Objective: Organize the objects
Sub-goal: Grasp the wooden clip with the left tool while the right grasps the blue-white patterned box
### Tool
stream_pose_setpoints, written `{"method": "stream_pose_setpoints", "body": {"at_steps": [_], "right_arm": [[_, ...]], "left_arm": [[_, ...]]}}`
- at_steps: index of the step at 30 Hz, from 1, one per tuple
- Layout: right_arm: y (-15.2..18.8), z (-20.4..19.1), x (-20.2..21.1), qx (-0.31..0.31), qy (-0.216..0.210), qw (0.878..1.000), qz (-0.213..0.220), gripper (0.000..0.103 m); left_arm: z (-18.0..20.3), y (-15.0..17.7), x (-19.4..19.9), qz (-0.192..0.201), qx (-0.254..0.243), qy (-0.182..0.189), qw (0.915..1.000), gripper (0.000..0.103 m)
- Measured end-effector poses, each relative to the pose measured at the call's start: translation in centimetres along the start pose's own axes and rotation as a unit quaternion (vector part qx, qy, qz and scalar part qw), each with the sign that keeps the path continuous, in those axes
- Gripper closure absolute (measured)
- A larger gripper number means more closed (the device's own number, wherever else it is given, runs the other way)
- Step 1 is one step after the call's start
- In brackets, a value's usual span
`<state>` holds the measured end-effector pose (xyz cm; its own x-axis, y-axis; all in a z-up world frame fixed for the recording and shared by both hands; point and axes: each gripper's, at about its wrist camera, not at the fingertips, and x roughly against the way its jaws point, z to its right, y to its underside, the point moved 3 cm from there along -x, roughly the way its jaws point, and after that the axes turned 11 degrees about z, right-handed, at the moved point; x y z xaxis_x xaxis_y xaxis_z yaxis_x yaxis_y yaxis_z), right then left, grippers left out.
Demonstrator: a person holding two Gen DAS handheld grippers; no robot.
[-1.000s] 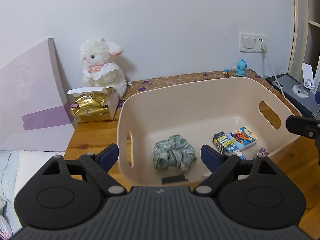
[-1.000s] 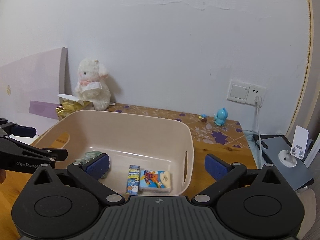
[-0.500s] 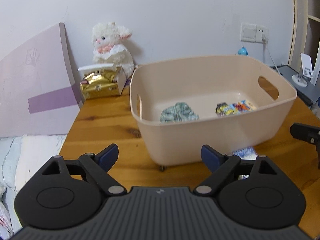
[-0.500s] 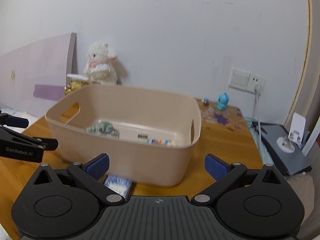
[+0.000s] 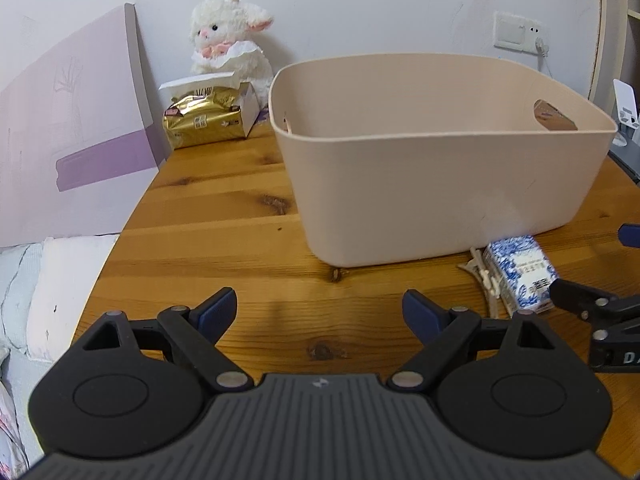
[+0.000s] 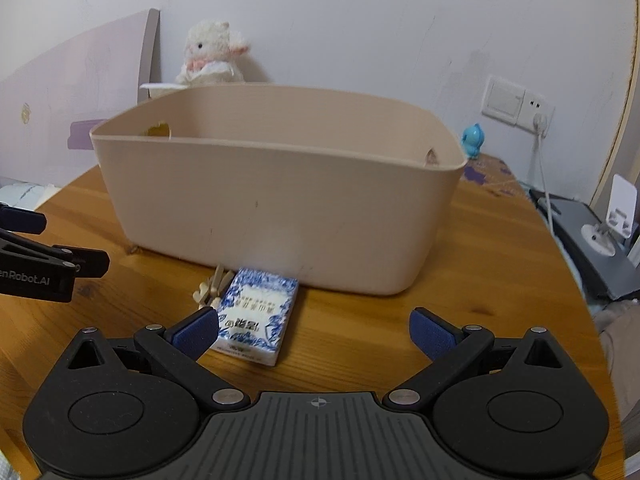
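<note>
Blue-padded jaws, right gripper [image 6: 314,332]: spread wide, empty, low over the table.
Left gripper [image 5: 318,312]: jaws likewise spread wide, holding nothing, above bare wood.
Blue-and-white packet [image 6: 256,316]: flat on the table, just in front of the right gripper; its left corner sits beside that gripper's left pad, so it lies off-centre to the left in the gap.
Pale hair clip [image 6: 210,286]: on the table, touching or just beside the packet's far left edge.
Beige bin [image 6: 280,184]: upright, just beyond both items; contents hidden from this low angle.
Wooden table [image 5: 224,220]: carries all of the above.
Far left: gold pouch [image 5: 206,120] and white plush lamb [image 5: 228,36], against the wall.
Step in hand (judgement): approach to the packet for a pick-up.
Next move (judgement): shift right gripper leftward to centre the packet, close across its narrow width, avoid snagging the clip, then lift over the bin's rim.
</note>
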<state>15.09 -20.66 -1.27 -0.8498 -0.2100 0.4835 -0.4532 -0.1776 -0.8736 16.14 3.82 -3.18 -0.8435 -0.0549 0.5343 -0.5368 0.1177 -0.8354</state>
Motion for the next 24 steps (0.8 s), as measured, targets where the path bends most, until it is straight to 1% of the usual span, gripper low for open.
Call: {"method": "stream_pose_setpoints", "body": {"at_steps": [4, 8, 13, 17, 21, 22, 24], "right_arm": [[0.7, -0.6, -1.4, -0.011, -0.006, 1.000, -0.011, 0.000], [1.1, -1.0, -2.4, -0.020, -0.009, 1.000, -0.011, 0.000], [0.9, -0.9, -3.1, -0.021, 0.001, 1.000, -0.009, 0.000], [0.7, -0.6, -3.5, -0.045, -0.017, 0.999, -0.021, 0.001], [1.1, -0.7, -4.1, -0.010, 0.009, 1.000, -0.027, 0.003], [1.3, -0.4, -4.2, -0.013, 0.012, 0.999, -0.031, 0.006], [1.6, 0.4, -4.2, -0.022, 0.015, 0.999, -0.030, 0.006]], "left_arm": [[0.0, 0.4, -1.0, -0.006, 0.007, -0.001, 1.0000, 0.013], [0.3, 0.4, -1.8, -0.010, 0.016, 0.000, 0.9998, 0.013], [1.2, -0.2, -2.2, -0.003, 0.018, 0.006, 0.9998, 0.013], [1.9, -0.7, -2.5, 0.002, 0.014, 0.005, 0.9999, 0.013], [2.3, -1.0, -2.7, 0.003, 0.025, 0.011, 0.9996, 0.013], [2.5, -1.0, -2.8, 0.002, 0.027, 0.015, 0.9995, 0.013], [3.1, -1.1, -2.8, 0.002, 0.026, 0.024, 0.9994, 0.013]]}}
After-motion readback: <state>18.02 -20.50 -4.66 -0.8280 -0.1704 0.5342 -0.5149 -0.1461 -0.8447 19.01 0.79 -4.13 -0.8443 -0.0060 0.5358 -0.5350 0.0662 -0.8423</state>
